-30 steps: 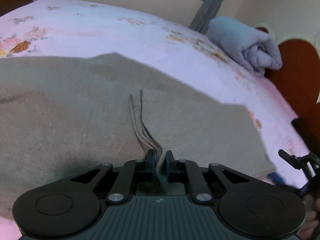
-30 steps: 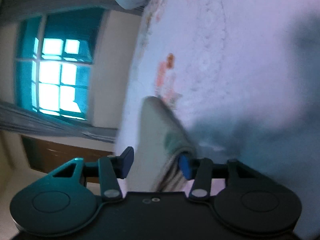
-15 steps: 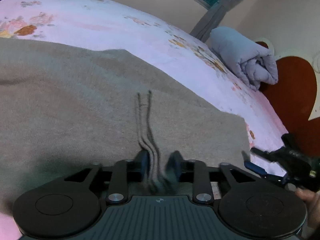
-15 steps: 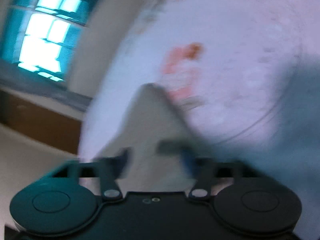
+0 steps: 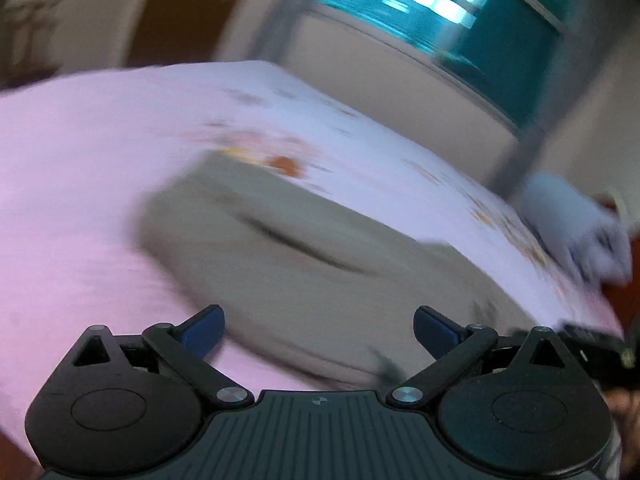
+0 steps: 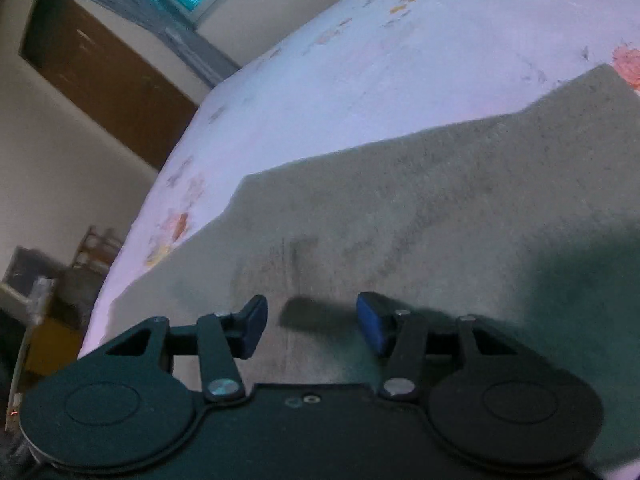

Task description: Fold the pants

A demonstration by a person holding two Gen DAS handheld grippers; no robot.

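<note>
The grey-brown pants [image 5: 304,264] lie folded flat on the pink flowered bed sheet [image 5: 80,152]; the left wrist view is motion-blurred. My left gripper [image 5: 318,330] is open wide and empty, raised just above the near edge of the pants. The pants fill most of the right wrist view [image 6: 420,208]. My right gripper [image 6: 312,322] is open and empty, low over the pants, casting a shadow on the cloth. The right gripper also shows at the right edge of the left wrist view [image 5: 592,344].
A rolled pale blue blanket [image 5: 576,228] lies at the far right end of the bed. A window with teal curtains [image 5: 440,28] is behind the bed. A brown door [image 6: 104,76] and a chair [image 6: 92,252] stand beyond the bed's far edge.
My left gripper opened, let go of the pants and drawstrings, and pulled up and back. My right gripper, open throughout, swung from the pants' edge to low over the flat cloth.
</note>
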